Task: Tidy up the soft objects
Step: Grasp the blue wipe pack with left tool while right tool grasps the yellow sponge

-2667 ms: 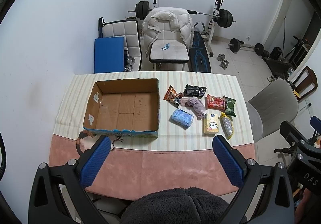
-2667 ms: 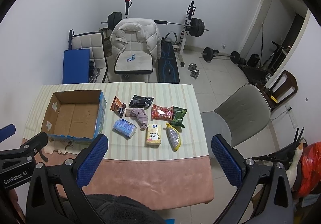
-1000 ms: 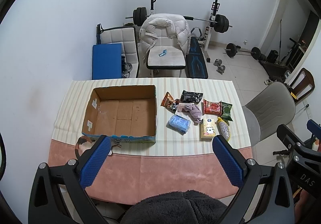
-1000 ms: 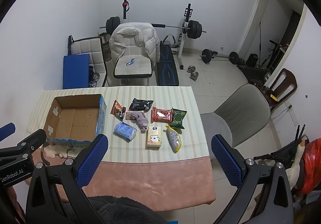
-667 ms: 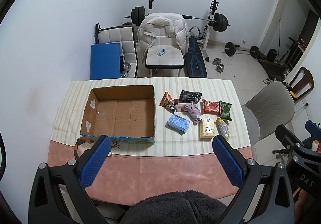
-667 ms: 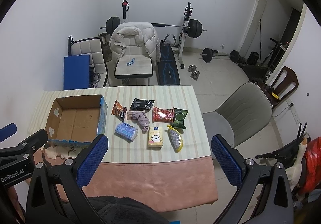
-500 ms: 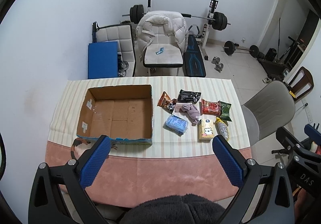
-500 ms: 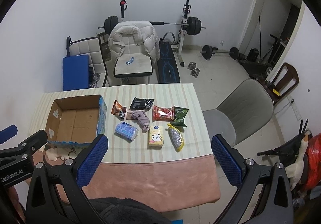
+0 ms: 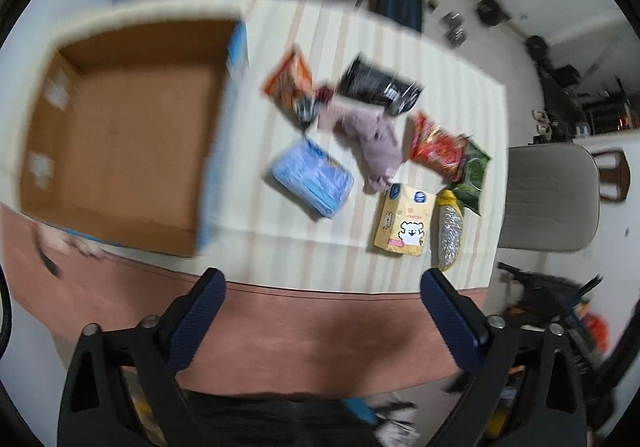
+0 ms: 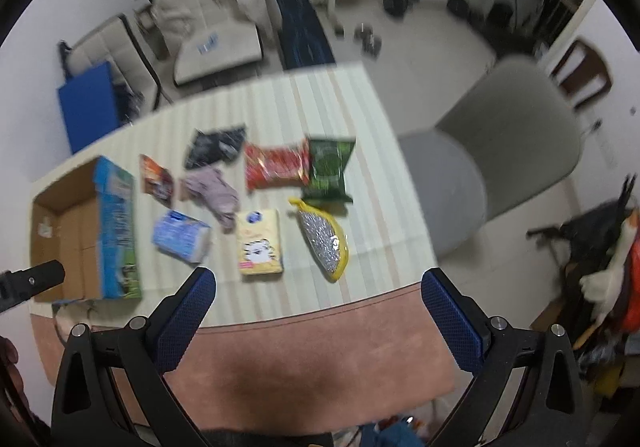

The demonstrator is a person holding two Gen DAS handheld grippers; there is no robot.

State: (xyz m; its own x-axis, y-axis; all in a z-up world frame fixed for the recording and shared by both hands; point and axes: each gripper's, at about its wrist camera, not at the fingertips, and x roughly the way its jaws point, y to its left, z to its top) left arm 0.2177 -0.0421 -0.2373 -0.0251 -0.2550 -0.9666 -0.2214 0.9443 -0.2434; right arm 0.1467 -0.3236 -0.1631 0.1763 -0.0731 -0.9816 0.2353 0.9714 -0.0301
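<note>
Both grippers hang over the table with jaws wide apart, left gripper (image 9: 322, 297) and right gripper (image 10: 318, 297) holding nothing. Cardboard box (image 9: 120, 135) sits beside the blue pack (image 9: 310, 177) and the pinkish cloth (image 9: 376, 145).

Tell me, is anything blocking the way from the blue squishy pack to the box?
Nothing visible does. The blue pack lies right beside the open cardboard box, with only bare striped cloth between them. Both claws, left and right, are open and empty.

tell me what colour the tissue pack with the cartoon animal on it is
Pale yellow, with a white cartoon animal printed on the front. The tissue pack shows best in the left wrist view.
</note>
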